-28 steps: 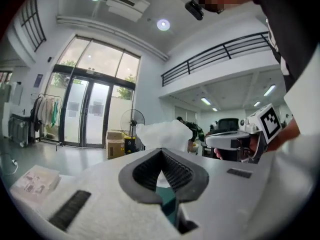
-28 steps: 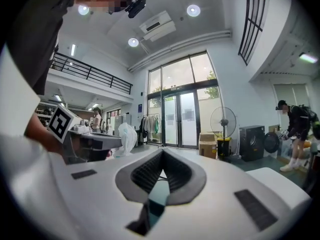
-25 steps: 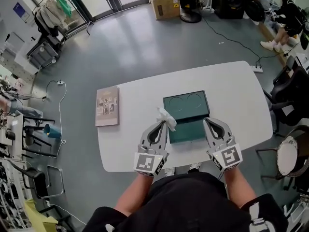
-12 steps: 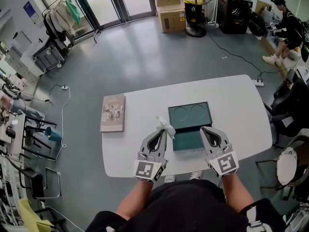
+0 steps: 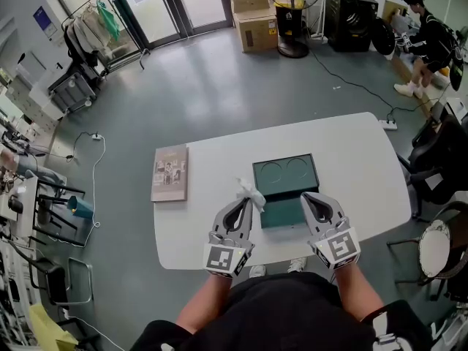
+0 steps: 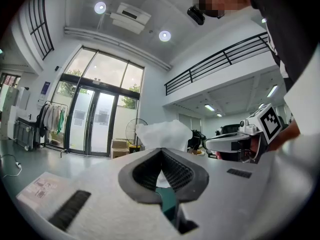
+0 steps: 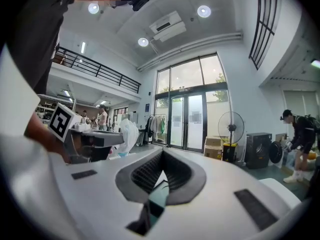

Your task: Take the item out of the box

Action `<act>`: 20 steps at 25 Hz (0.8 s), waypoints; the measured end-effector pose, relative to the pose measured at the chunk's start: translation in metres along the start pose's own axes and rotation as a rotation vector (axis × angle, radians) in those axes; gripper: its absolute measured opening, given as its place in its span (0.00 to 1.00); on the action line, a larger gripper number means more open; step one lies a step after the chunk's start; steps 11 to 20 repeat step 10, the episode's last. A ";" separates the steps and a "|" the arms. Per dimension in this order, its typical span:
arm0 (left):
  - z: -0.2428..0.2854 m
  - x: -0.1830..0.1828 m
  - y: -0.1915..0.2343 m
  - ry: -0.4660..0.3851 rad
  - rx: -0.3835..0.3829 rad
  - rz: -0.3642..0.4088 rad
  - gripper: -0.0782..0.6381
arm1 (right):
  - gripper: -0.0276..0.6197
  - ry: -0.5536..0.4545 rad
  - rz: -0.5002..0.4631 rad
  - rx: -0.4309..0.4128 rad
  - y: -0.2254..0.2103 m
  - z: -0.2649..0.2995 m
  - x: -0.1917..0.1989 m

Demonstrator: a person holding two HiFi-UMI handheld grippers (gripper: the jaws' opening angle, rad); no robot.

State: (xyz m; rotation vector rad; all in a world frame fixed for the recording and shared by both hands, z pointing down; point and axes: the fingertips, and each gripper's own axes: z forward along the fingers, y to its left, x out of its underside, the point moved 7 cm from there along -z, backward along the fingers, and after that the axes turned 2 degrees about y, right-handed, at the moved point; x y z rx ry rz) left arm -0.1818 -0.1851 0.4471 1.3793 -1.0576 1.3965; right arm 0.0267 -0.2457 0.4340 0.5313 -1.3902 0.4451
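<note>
At the table's (image 5: 351,152) near edge, the left gripper (image 5: 246,199) clamps white tissue paper (image 5: 251,189) beside the open teal box (image 5: 285,172); the right gripper (image 5: 311,197) is closed.

Your left gripper (image 5: 246,198) is pale grey-white with dark grey ribbed pads, and its cube bears a black-and-white square marker pattern. Your right gripper (image 5: 308,196) has the same colours and pattern. The crumpled tissue-like item (image 5: 251,189) is plain white. The open rectangular box (image 5: 286,175) is dark teal all over, with two thin circle outlines on its raised half. The rounded table (image 5: 358,152) is white. The flat rectangular book (image 5: 170,172) is brownish-beige, patterned with small pictures. The smooth floor (image 5: 205,79) is grey.
</note>
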 end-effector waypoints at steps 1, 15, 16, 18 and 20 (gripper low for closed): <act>0.000 0.000 0.000 -0.003 0.003 0.000 0.12 | 0.05 -0.002 -0.003 0.001 0.000 0.000 0.000; -0.002 -0.001 -0.004 -0.020 -0.006 -0.002 0.12 | 0.05 0.008 -0.010 0.014 -0.001 -0.005 -0.002; -0.002 -0.001 -0.004 -0.020 -0.006 -0.002 0.12 | 0.05 0.008 -0.010 0.014 -0.001 -0.005 -0.002; -0.002 -0.001 -0.004 -0.020 -0.006 -0.002 0.12 | 0.05 0.008 -0.010 0.014 -0.001 -0.005 -0.002; -0.002 -0.001 -0.004 -0.020 -0.006 -0.002 0.12 | 0.05 0.008 -0.010 0.014 -0.001 -0.005 -0.002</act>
